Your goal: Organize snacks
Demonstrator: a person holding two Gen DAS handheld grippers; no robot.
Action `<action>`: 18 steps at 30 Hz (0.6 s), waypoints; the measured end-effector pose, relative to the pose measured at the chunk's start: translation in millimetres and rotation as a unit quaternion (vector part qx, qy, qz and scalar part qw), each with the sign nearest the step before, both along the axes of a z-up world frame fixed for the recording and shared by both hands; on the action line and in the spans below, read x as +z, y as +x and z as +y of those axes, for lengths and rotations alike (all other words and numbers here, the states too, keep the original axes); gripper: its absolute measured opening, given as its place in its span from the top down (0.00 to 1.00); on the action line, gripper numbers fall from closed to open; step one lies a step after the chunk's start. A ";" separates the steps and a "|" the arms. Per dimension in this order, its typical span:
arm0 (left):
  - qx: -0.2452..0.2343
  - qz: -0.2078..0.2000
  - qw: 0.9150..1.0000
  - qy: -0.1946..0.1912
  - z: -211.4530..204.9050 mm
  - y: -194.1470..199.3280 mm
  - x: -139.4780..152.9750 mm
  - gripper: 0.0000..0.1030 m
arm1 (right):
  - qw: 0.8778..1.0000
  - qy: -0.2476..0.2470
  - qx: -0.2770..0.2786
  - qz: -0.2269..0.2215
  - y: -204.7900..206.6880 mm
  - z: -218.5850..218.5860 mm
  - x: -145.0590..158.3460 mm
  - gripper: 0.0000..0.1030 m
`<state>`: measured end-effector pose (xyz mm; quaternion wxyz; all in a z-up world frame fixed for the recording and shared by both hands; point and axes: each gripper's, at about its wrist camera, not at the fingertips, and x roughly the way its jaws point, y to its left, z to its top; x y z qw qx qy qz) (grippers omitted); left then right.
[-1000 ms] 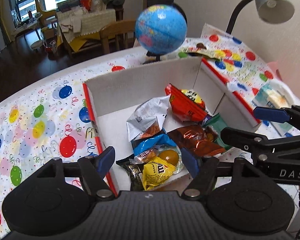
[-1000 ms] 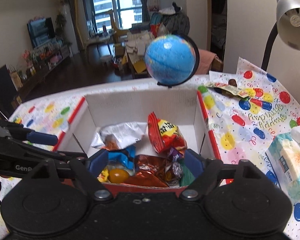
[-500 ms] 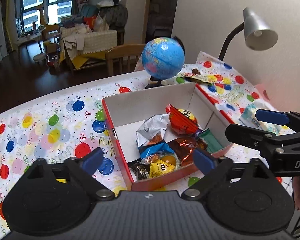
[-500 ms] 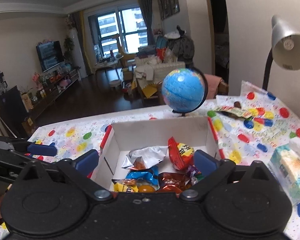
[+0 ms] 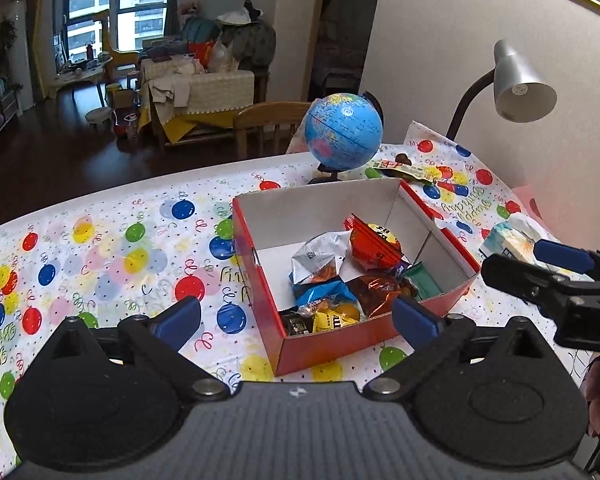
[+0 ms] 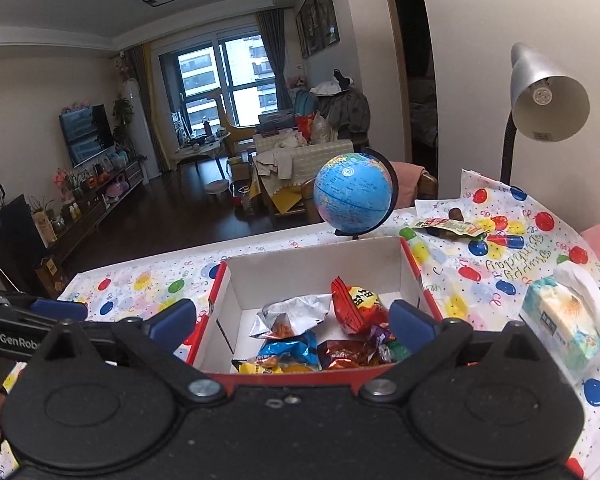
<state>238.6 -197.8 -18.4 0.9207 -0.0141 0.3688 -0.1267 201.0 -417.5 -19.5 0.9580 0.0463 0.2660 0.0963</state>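
Inside the red box [image 5: 340, 340] sit most snack packets [image 5: 342, 276]; one wrapper [image 6: 448, 226] remains on the counter [image 5: 112, 236]. Both grippers' fingers gape, empty.

Red box [image 5: 332, 344], white inside; blue globe [image 5: 343, 132]; balloon-patterned tablecloth [image 5: 112, 240]

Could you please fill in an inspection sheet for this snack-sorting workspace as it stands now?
Surface: balloon-print tablecloth covers the table.
Job's things: red box holds mixed snack packets, among them a silver packet, a red bag and a yellow packet.
Clutter: globe, desk lamp, tissue pack, wrapper behind the box.
Grippers: left gripper and right gripper both open, empty, above the table.
Cables: nothing seen.
Surroundings: living room, window, chairs, television.
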 end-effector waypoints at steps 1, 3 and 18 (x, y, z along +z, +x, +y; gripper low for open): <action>0.004 -0.002 1.000 0.003 0.4 -2.6 1.0 0.00 | 1.000 -0.002 -0.002 0.000 -2.3 0.7 -0.1 0.00; 0.007 -0.004 1.000 0.004 0.8 -8.0 2.5 0.00 | 1.000 -0.008 -0.005 -0.002 -6.4 2.2 -0.3 0.00; 0.020 -0.015 1.000 0.005 -2.8 -36.5 13.3 0.00 | 1.000 -0.017 -0.018 -0.009 -30.4 2.4 6.9 0.00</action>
